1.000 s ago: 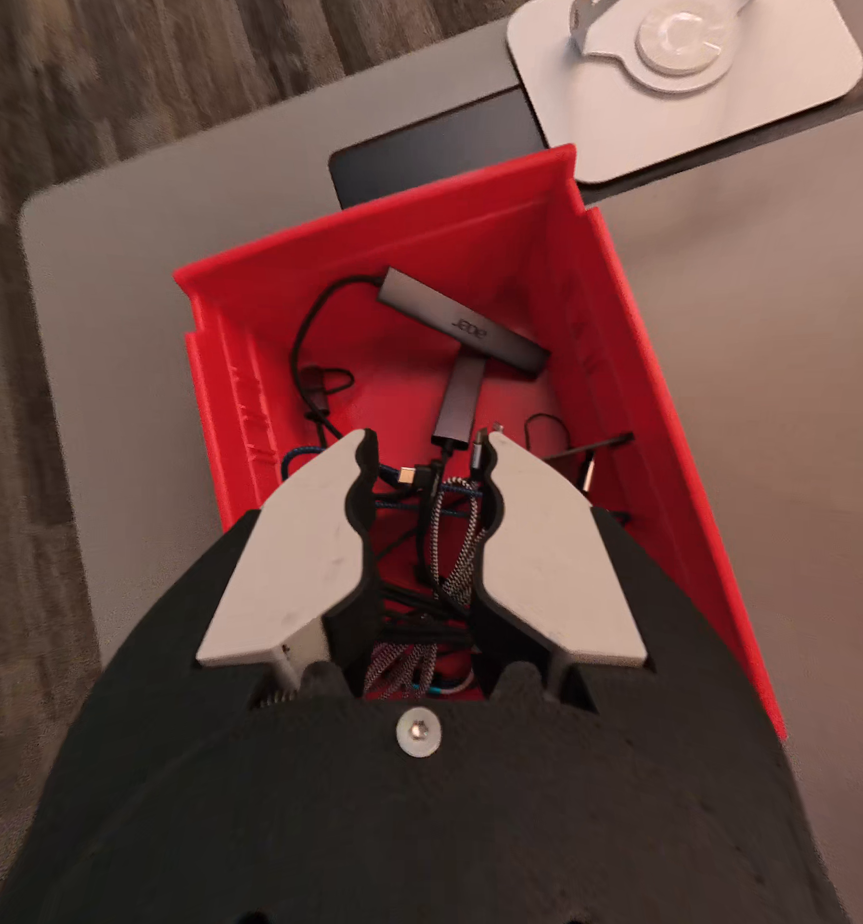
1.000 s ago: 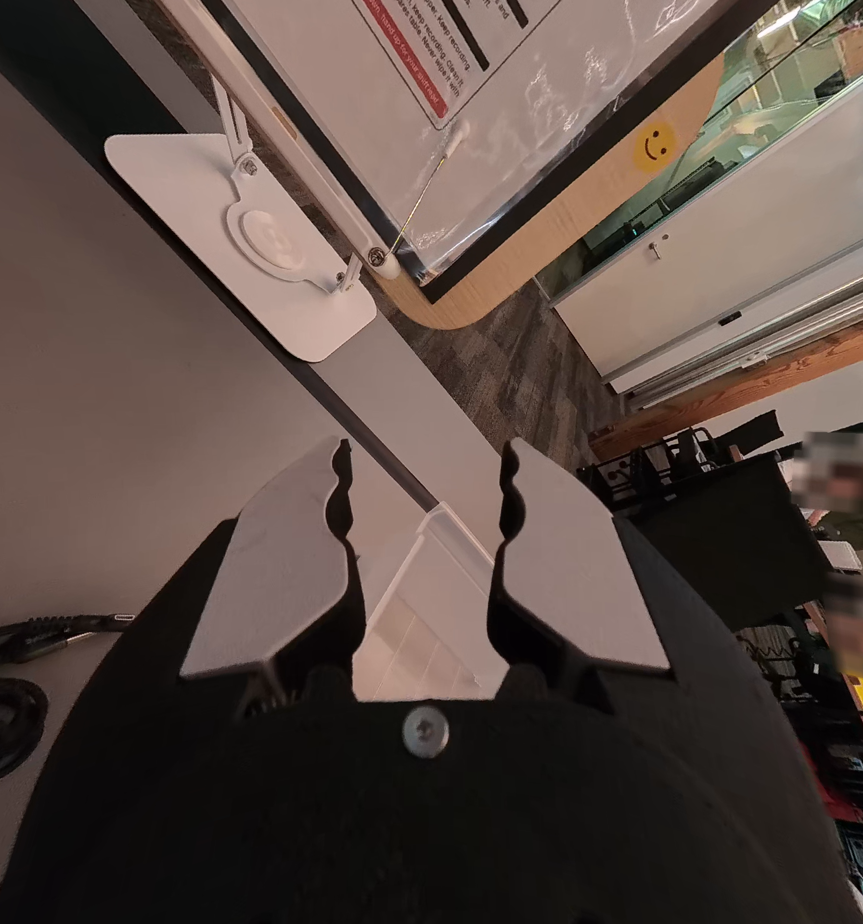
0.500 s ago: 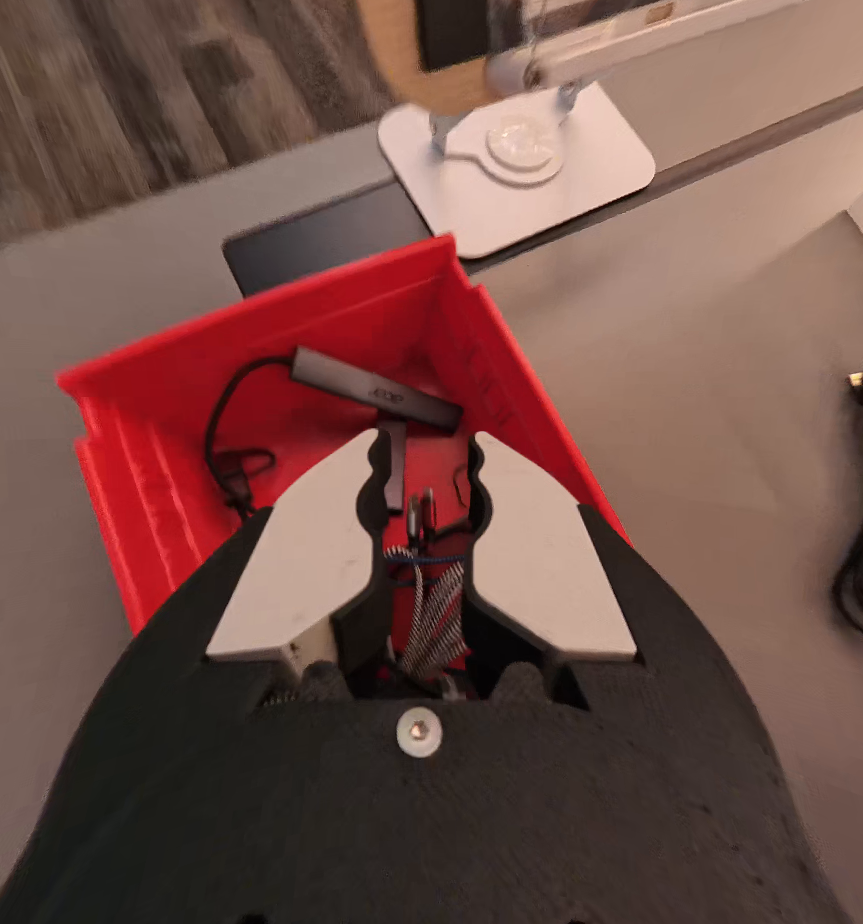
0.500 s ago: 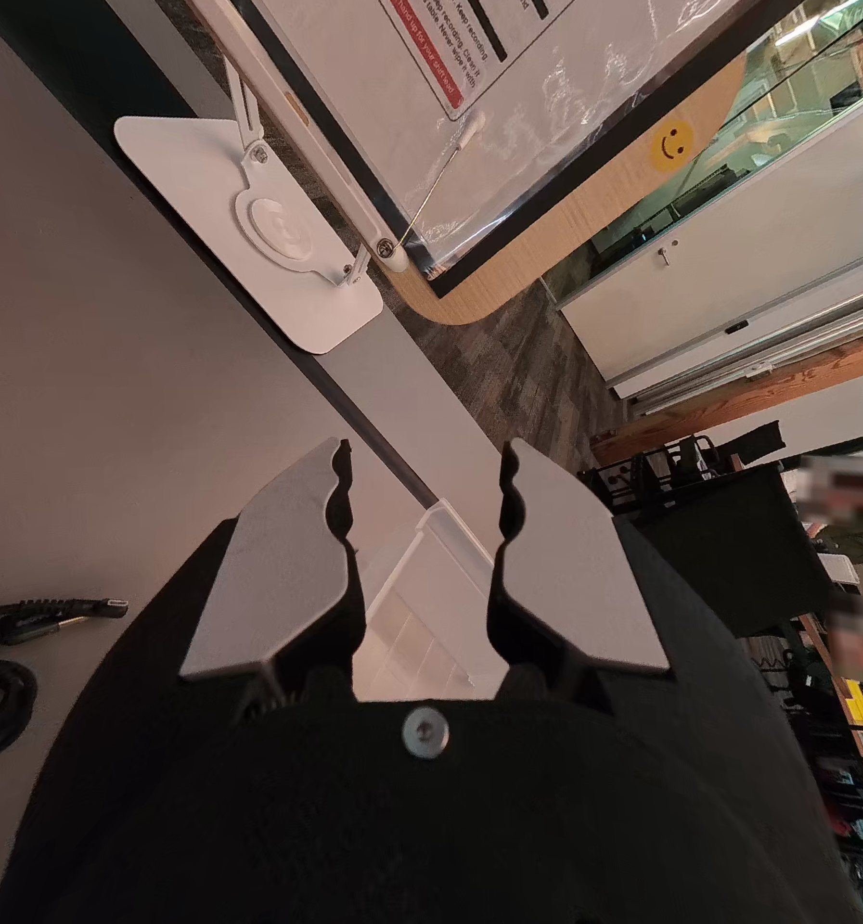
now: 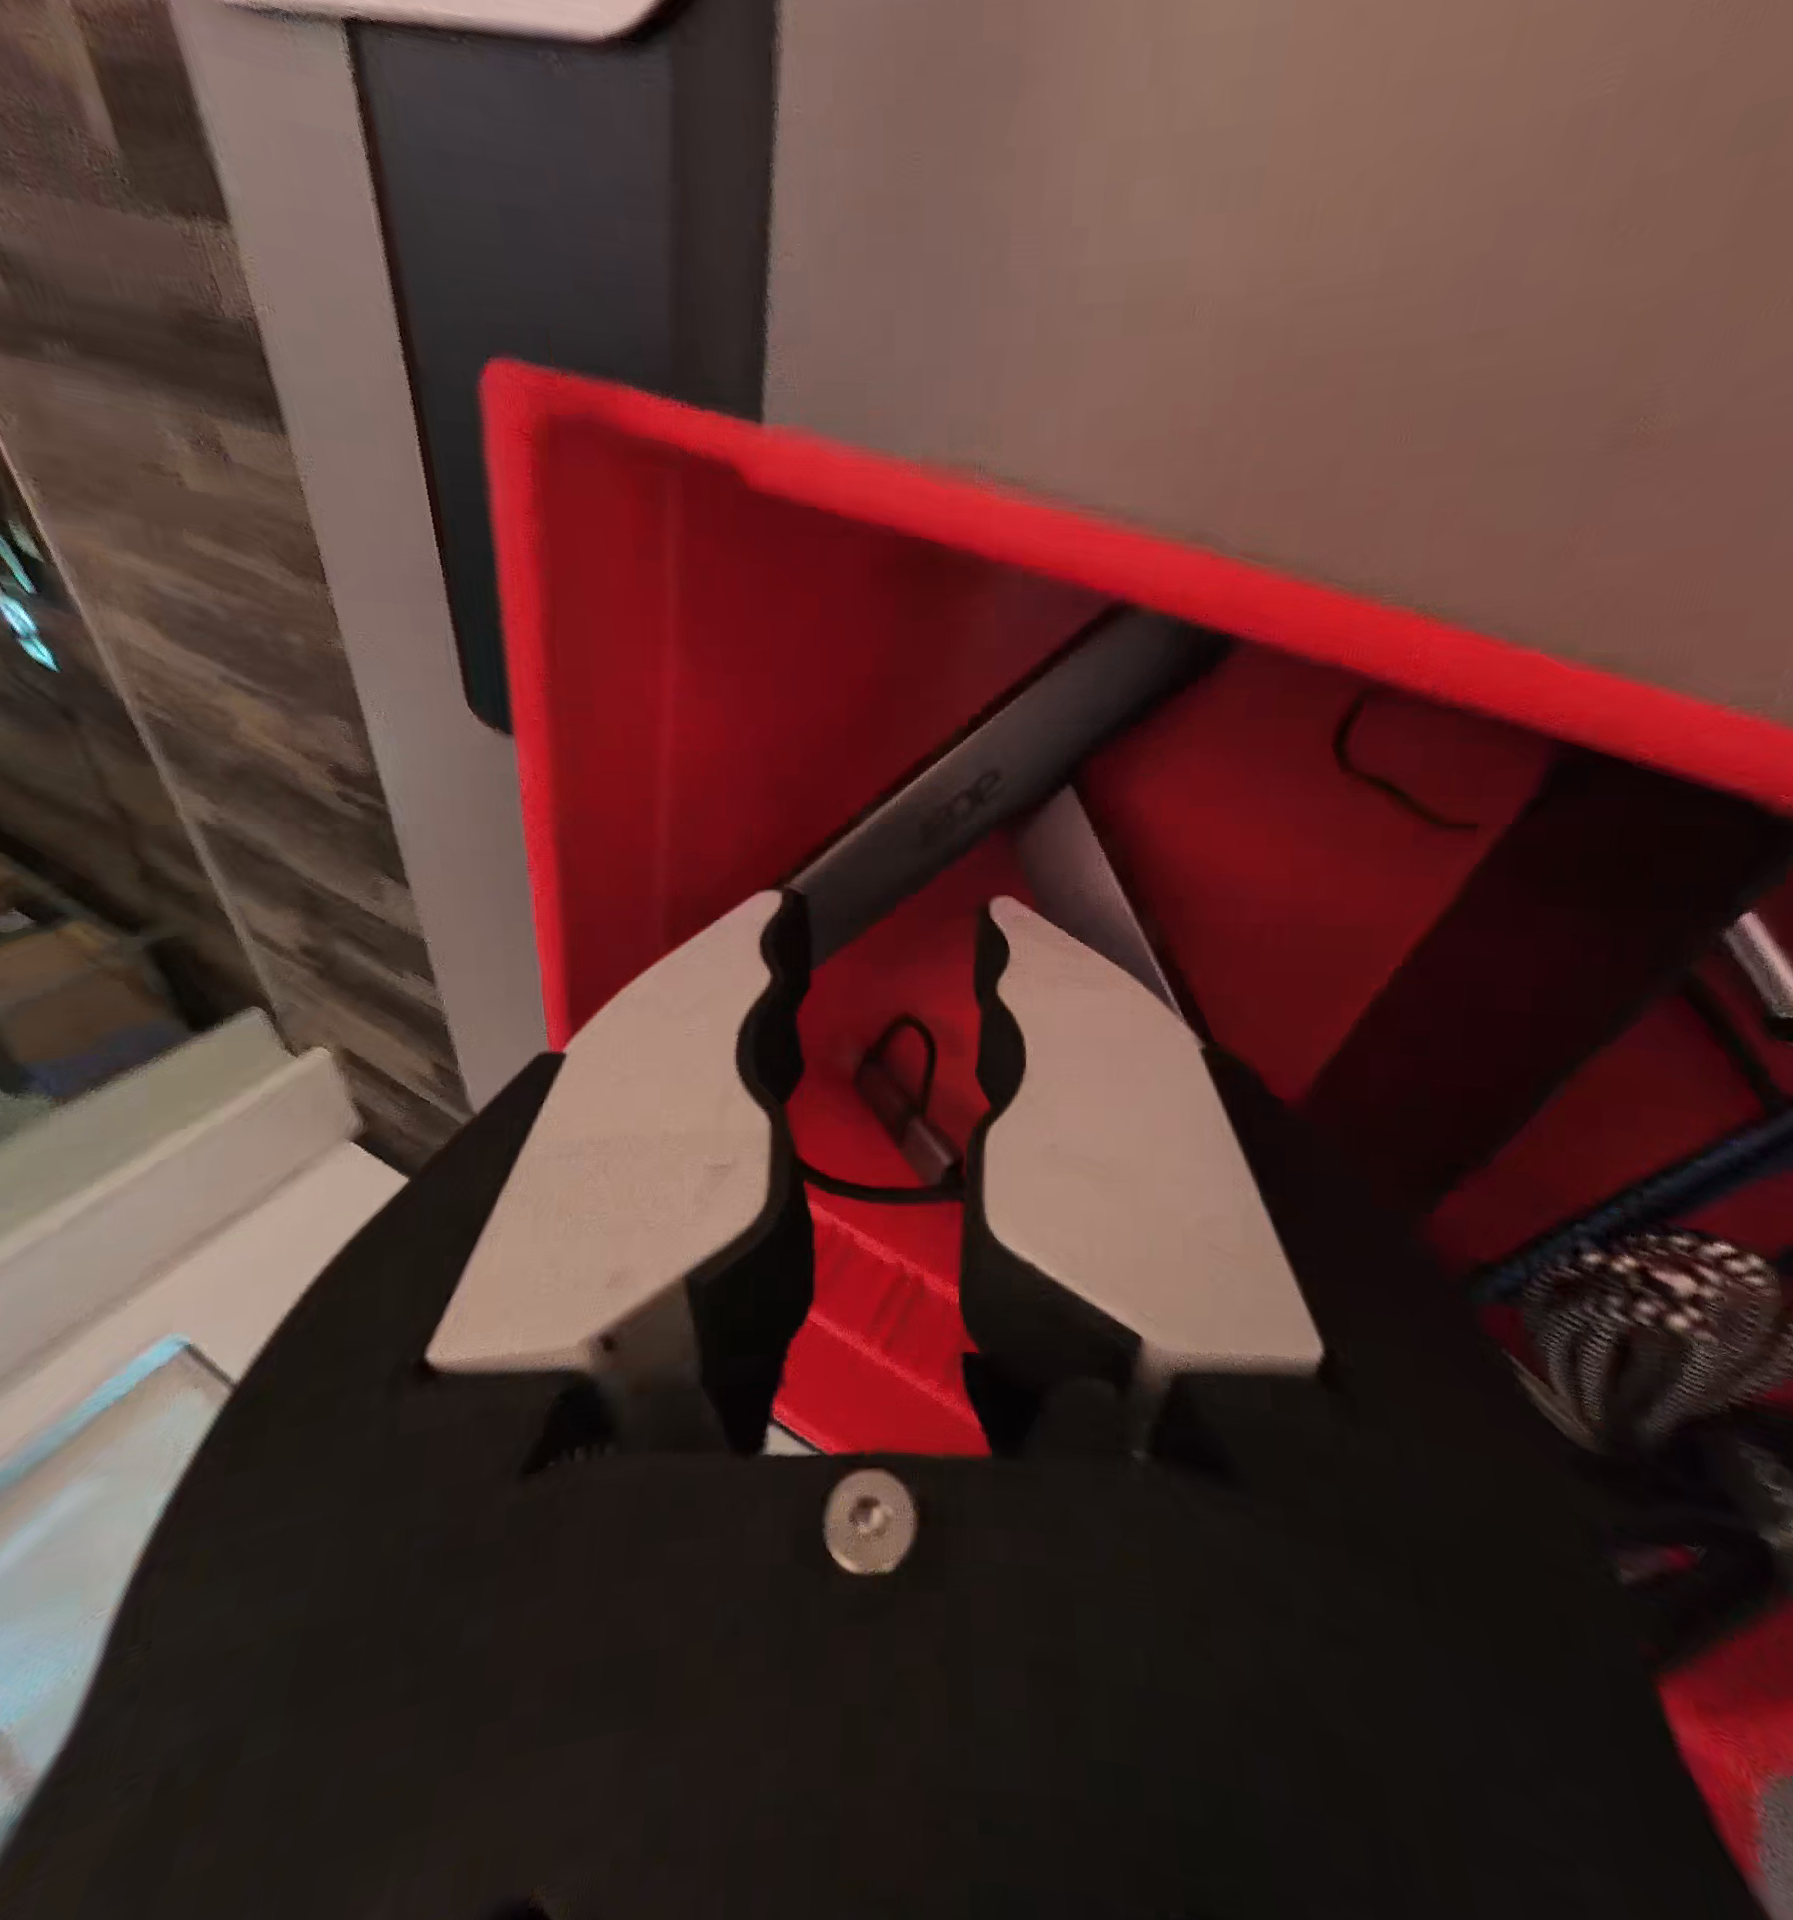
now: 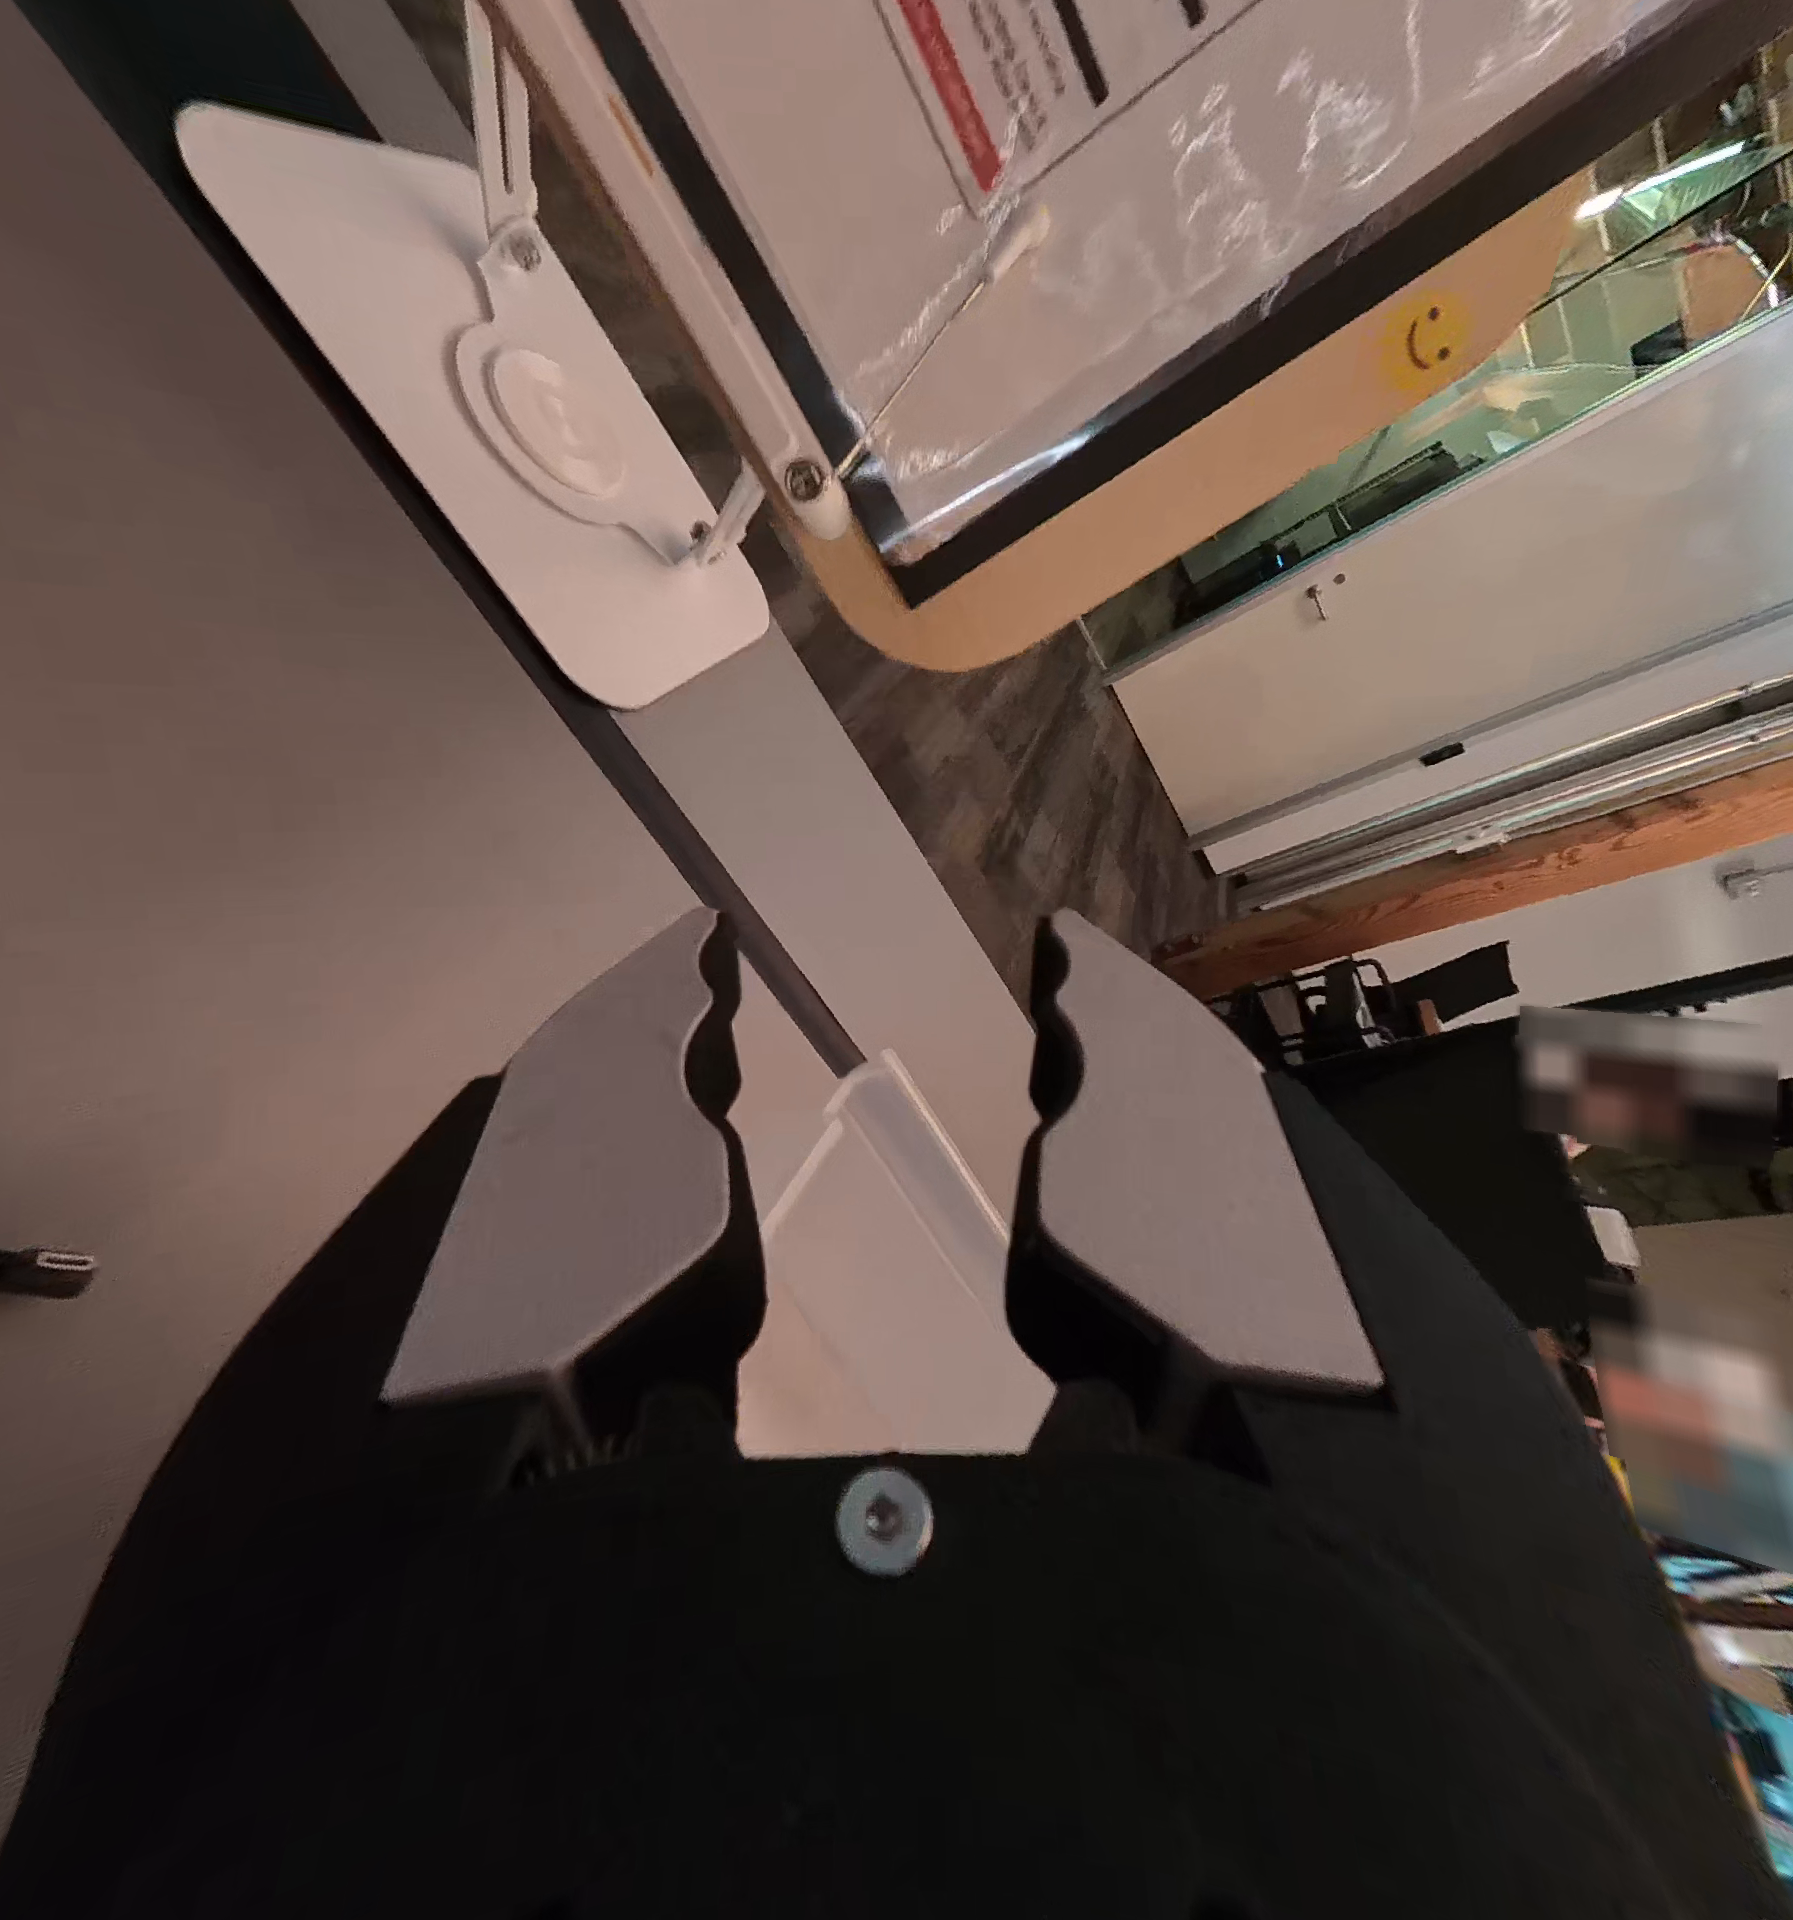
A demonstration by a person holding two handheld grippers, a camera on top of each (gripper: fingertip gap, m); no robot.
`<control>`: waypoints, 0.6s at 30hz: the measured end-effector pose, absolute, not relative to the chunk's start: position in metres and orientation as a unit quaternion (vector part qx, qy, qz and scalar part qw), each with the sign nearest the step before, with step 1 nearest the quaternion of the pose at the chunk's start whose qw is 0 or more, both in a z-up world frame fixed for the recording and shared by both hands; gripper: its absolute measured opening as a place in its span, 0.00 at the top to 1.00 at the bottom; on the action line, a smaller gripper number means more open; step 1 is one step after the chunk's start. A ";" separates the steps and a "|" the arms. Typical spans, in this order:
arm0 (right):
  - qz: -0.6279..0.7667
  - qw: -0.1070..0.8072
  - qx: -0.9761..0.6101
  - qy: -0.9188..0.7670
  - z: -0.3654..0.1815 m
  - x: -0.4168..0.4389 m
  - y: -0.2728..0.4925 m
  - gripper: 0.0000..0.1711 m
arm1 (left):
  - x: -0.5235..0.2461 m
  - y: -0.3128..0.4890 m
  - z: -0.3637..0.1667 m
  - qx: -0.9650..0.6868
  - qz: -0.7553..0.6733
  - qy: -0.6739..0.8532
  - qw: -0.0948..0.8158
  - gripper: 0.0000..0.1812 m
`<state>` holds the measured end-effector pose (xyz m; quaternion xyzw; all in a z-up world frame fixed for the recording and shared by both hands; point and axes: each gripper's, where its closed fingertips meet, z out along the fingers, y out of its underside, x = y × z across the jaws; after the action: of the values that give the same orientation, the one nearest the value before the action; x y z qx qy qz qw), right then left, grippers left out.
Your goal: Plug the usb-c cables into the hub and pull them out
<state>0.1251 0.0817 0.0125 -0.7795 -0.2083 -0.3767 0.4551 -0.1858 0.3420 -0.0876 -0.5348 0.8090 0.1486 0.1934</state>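
Left tool (image 5: 881, 925) hangs open-jawed over red bin (image 5: 1131, 561), above hub (image 5: 985, 790).

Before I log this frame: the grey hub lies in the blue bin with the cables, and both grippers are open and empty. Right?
Not quite: the bin is red, not blue, as the left wrist view shows. The grey hub does lie in it with the cables, and the left gripper and right gripper are open and empty.

The left gripper (image 5: 881, 920) has its jaws parted with a narrow gap, holding nothing. The right gripper (image 6: 876, 935) has its jaws spread wider, also holding nothing between its fingers.
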 end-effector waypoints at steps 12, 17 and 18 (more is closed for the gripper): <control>-0.391 0.427 -0.783 -0.228 -0.001 0.130 0.087 0.68 | -0.185 0.363 -0.119 -0.302 0.268 0.899 0.169 0.78; -0.393 0.416 -0.786 -0.235 -0.007 0.130 0.088 0.68 | -0.181 0.365 -0.126 -0.281 0.267 0.905 0.174 0.81; -0.393 0.414 -0.786 -0.237 -0.008 0.129 0.088 0.68 | -0.182 0.365 -0.127 -0.284 0.263 0.906 0.171 0.82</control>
<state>0.1293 0.0881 -0.0079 -0.7863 -0.2366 -0.3925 0.4143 -0.1820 0.3649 -0.1270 -0.2839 0.9060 0.2632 0.1710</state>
